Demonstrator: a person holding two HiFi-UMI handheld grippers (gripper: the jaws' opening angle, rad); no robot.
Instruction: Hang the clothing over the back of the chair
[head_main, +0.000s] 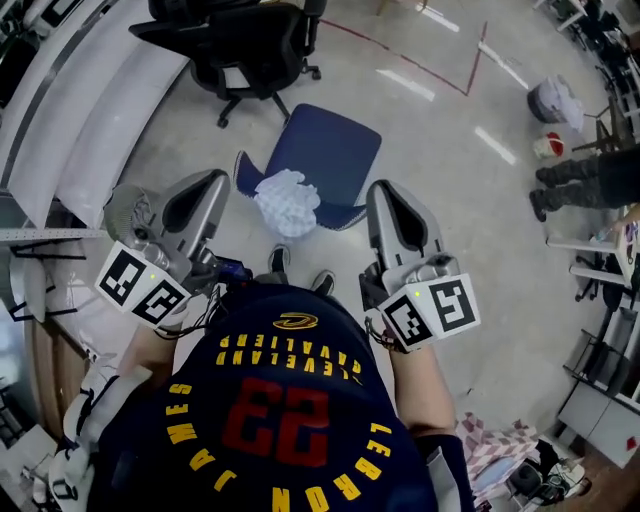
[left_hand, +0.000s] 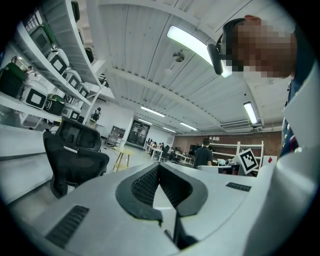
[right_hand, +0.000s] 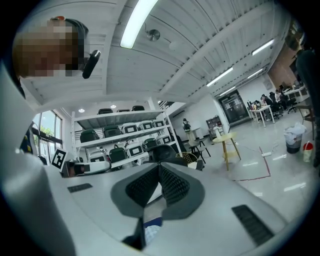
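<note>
Item: white clothing (head_main: 288, 201), bunched in a loose crumpled heap on the blue chair (head_main: 335, 148), toward the chair's near edge. It is not spread and not hung. Which edge of the chair is the back cannot be told from the steep head view.

Handling (judgement): thin, soft fabric. It should be light and limp with no shape of its own, and will sag and trail from any single pinch. It is not fragile. Slip risk is low once a real fold is pinched, higher if only one layer is caught. The best hold is probably two well-separated points along one edge or hem, one per gripper, so that it opens flat when lifted and can be laid across the back.

Left gripper (head_main: 217, 182): jaws together, nothing between them. It is held level, left of the heap and apart from it.

Right gripper (head_main: 386, 190): jaws together and empty, right of the heap and apart from it.

Task status (judgement): no grasp made yet.

Surroundings: pale floor (head_main: 450, 250); black office chair (head_main: 250, 50) far left, well apart.
</note>
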